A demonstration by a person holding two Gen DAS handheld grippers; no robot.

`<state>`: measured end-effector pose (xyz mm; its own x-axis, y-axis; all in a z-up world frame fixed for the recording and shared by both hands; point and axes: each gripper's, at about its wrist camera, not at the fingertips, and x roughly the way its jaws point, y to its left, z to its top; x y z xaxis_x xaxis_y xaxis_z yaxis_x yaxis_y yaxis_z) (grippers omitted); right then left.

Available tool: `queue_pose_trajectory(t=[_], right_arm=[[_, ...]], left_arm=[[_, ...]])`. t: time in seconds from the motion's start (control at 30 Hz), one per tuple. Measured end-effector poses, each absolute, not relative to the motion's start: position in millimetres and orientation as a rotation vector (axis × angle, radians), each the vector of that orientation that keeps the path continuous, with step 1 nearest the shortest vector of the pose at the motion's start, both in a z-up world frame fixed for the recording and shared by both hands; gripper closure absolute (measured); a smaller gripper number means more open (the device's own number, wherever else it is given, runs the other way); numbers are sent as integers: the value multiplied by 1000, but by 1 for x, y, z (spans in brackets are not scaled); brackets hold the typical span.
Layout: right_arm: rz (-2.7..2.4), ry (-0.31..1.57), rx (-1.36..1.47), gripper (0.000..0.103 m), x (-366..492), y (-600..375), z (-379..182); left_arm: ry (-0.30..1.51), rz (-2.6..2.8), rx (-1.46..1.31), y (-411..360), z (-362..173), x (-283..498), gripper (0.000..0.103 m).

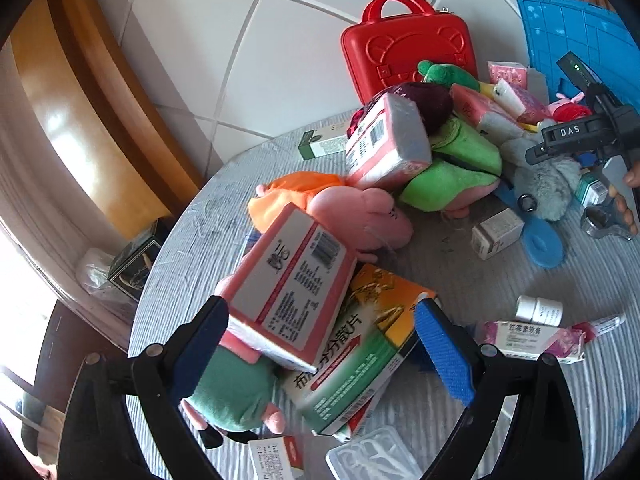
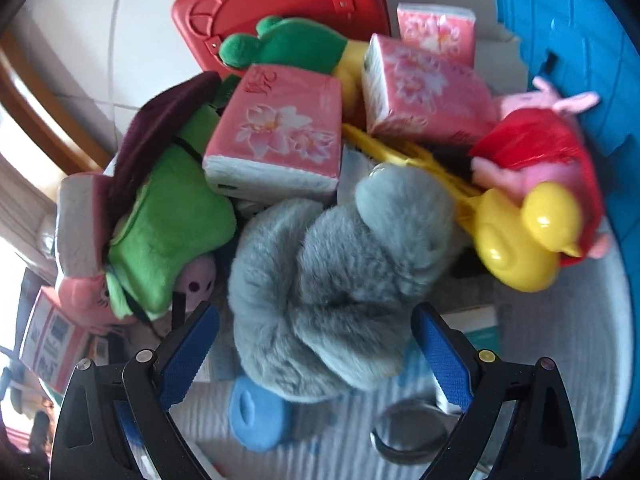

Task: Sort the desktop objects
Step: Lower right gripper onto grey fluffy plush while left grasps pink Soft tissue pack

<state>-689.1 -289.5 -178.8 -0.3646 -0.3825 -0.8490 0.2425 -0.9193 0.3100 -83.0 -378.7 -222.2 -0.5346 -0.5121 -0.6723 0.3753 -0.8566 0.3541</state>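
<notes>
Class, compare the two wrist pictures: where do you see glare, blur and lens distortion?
Left wrist view: daylight blows out the left edge, glare streaks the wooden frame, floor tile lines bow. Right wrist view: softer overall, the red case and yellow duck blur, and the blue crate curves along the rim.

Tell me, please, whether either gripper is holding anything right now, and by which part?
Nothing is held. The left gripper is open around the pink tissue pack and medicine box; the right gripper is open around the grey plush toy.

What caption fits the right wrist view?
Open right claw straddling a grey furry toy amid tissue packs, plush toys and a yellow duck.
</notes>
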Motion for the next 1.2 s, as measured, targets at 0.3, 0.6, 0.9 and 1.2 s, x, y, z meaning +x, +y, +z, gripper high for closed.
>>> queue_pose_trajectory(t=[0.3,0.6,0.9,1.2], right_arm=[[-2298,-248,1525,5,-699,-302,-191],[-2304,-274,1582,5,-709,-310,-203],[-2327,-170,1547,50,-695,-317,-208],[-2327,-124,1544,50,-680,-321,-204]], left_arm=[[-373,-2372,1157,-428,-228,-113,8],[-195,-2438,1272,-456,-256,-126,31],[-285,-2521,1193,-417,-243,-101,50],[-314,-2538,1242,-423,-251,-119,20]])
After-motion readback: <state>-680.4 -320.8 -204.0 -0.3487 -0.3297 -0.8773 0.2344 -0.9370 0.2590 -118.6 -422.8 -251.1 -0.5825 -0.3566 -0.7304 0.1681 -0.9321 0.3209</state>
